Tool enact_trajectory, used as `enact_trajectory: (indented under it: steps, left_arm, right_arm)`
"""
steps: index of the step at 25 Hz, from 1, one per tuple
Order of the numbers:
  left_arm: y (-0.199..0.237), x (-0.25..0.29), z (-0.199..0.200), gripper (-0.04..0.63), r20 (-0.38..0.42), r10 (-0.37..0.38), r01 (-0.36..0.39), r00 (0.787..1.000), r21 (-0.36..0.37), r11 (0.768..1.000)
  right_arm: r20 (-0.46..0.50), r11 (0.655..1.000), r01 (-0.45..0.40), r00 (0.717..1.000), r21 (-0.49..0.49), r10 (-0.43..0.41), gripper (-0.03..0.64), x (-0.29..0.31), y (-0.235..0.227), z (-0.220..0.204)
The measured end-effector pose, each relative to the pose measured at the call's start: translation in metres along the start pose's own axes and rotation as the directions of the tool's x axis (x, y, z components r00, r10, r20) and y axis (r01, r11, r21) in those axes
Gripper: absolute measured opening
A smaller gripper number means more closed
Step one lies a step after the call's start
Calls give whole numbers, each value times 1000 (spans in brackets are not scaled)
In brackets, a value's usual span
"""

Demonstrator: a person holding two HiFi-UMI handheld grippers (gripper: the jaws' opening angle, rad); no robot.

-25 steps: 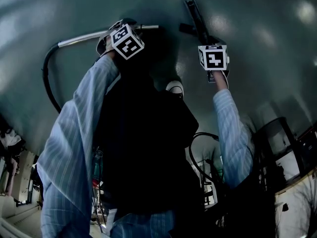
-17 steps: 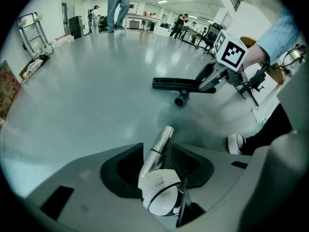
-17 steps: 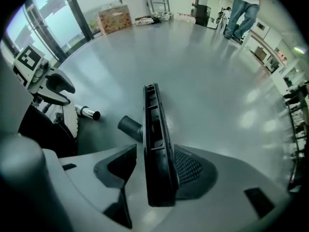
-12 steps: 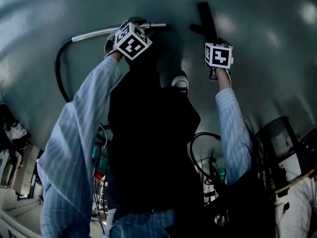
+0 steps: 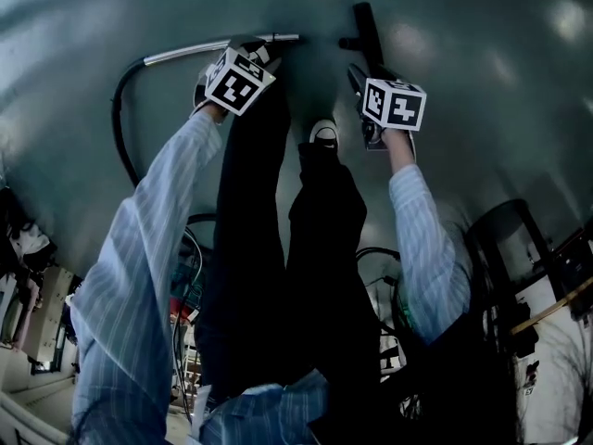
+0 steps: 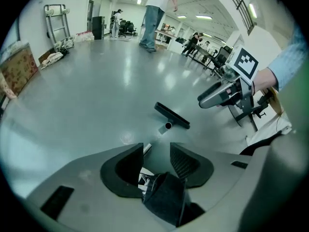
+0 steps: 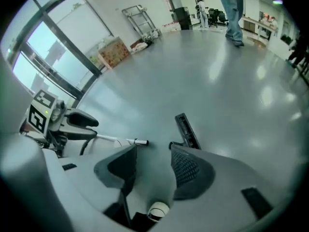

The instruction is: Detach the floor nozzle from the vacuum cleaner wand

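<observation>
The floor nozzle, judged light and rigid and best taken by its stub neck, is seen lying on the floor apart from the wand, while the left claw and right claw are held open, empty.

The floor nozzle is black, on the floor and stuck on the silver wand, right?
No. The floor nozzle is black and on the floor, but lies apart from the silver wand, with a gap between them, as the head view shows.
</observation>
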State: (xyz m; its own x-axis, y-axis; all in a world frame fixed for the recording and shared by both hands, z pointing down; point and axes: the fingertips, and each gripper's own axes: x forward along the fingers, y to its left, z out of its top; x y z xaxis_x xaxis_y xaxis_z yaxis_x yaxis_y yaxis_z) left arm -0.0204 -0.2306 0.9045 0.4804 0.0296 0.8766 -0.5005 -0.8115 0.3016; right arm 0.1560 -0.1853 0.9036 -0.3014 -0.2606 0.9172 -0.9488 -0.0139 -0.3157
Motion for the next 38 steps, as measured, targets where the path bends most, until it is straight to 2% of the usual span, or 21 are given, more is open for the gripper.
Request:
enact_trajectory:
  steps: [3,5,7,10,12,19,24,26,29,31,33,36,38]
  left_arm:
    - [-27,-34,10,166,31,6,-5,999,-45,999]
    - [-45,-55,23,166,64,25,-20,998,-75,997]
    - [-54,-76,34,166,93,75,-66,993,-103,993]
    - [-66,-109,45,165,114,160,-144,980,-140,980]
    - [-79,-130,55,164,139,190,-164,972,-184,969]
    - [-132,-212,67,163,228,229,-138,946,-355,925]
    - [-205,-259,79,161,273,223,-113,936,-367,923]
    - [-216,-289,64,161,285,239,-109,928,-404,908]
    - [-235,-319,46,146,330,258,-66,908,-495,866]
    - [-245,-331,40,56,366,284,-53,886,-530,847]
    - [-252,-345,33,34,383,319,-64,867,-549,833]
    - [-266,-380,22,29,407,352,-75,843,-559,826]
    - [-276,-413,12,23,438,381,-71,814,-576,814]
  right_arm:
    - [58,998,-58,997,17,56,225,-36,30,8]
    - [75,998,-66,995,8,66,225,-64,42,15]
    - [78,998,-60,995,0,60,222,-85,52,19]
    - [85,999,-47,995,-2,47,179,-119,62,20]
    - [102,998,-56,993,-4,56,153,-142,67,20]
    - [147,994,-83,985,-69,92,104,-220,105,17]
    - [178,991,-116,976,-66,126,80,-298,119,-3]
    - [167,989,-123,977,-79,135,75,-319,146,-13]
    - [164,985,-116,977,-127,137,70,-345,173,-20]
    - [193,982,-104,972,-158,134,66,-359,180,-18]
    - [221,977,-101,965,-186,142,60,-372,191,-16]
    - [244,974,-95,959,-204,145,41,-397,211,-20]
    - [249,974,-78,960,-215,131,31,-415,222,-31]
